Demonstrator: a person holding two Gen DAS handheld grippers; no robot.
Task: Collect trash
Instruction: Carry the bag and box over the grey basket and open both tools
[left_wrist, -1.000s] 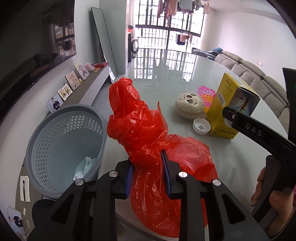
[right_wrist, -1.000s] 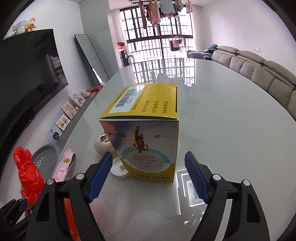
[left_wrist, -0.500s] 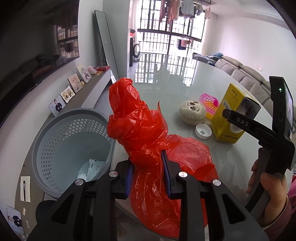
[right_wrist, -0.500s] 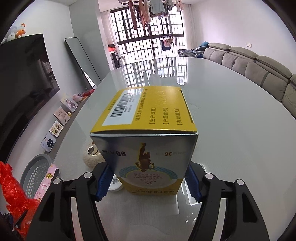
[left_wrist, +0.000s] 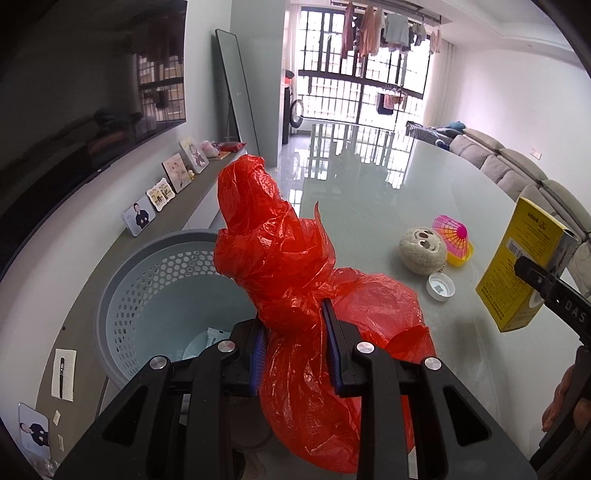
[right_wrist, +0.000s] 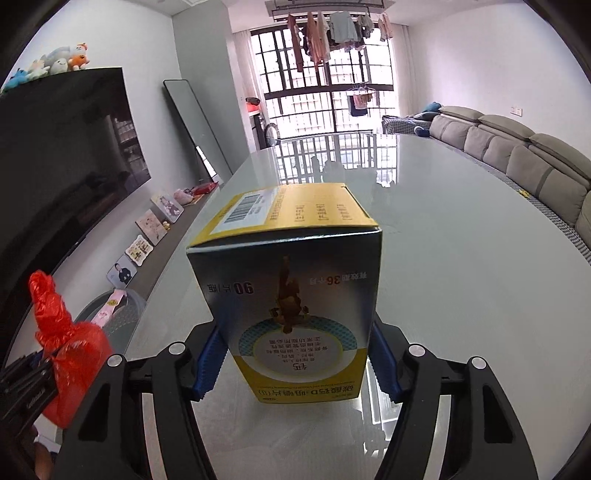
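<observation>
Red plastic bag (left_wrist: 291, 266), lower end hidden behind jaws.

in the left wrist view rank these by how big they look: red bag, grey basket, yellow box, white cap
1. red bag, though nearness to the camera inflates it
2. grey basket, similar spread, partly hidden, so unsure against the bag
3. yellow box
4. white cap
</observation>
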